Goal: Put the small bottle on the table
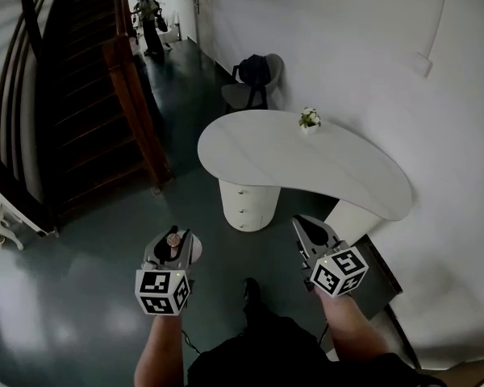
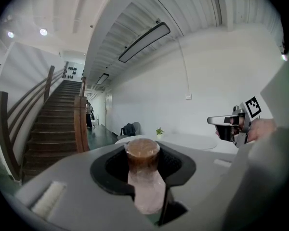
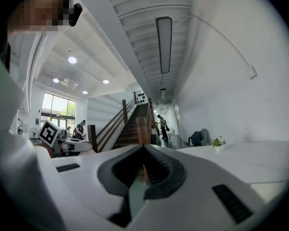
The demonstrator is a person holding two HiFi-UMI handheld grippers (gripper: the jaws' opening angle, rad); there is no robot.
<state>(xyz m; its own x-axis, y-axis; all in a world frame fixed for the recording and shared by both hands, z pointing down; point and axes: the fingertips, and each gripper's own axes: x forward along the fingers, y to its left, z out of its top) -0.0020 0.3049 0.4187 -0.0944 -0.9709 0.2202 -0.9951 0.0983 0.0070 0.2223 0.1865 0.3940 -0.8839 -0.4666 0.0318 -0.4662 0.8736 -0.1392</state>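
the small bottle point(image 2: 143, 177), pale and translucent with a brown cap point(image 2: 142, 148), is pinched upright between the jaws of the left hand-held gripper point(image 1: 174, 239). in the left gripper view the dark pads are seen pressed against the bottle on either side, just below the cap. the bottle is held in the air above the dark floor point(image 1: 105, 272), on the near left of the bench point(image 1: 258, 156) and well apart from it.

the right hand-held gripper point(image 1: 309, 226) is held to the right of the left one, at about the same nearness, with its tips pointed toward the near edge of the bench. in the right gripper view its jaws are seen pressed together, and nothing is gripped between them. a marker cube point(image 1: 161, 290) is carried at the near end of the left tool, and another point(image 1: 339, 271) on the right tool.

the bench is white and kidney-shaped and is borne on a rounded white pedestal point(image 1: 246, 204). a small potted plant point(image 1: 309, 120) is set on its far edge, close to the white wall point(image 1: 347, 47). a chair point(image 1: 254, 83) is placed beyond the bench. a dark wooden staircase point(image 1: 81, 95) is seen on the far left, and a person point(image 1: 148, 22) can be made out at the far end of the corridor.
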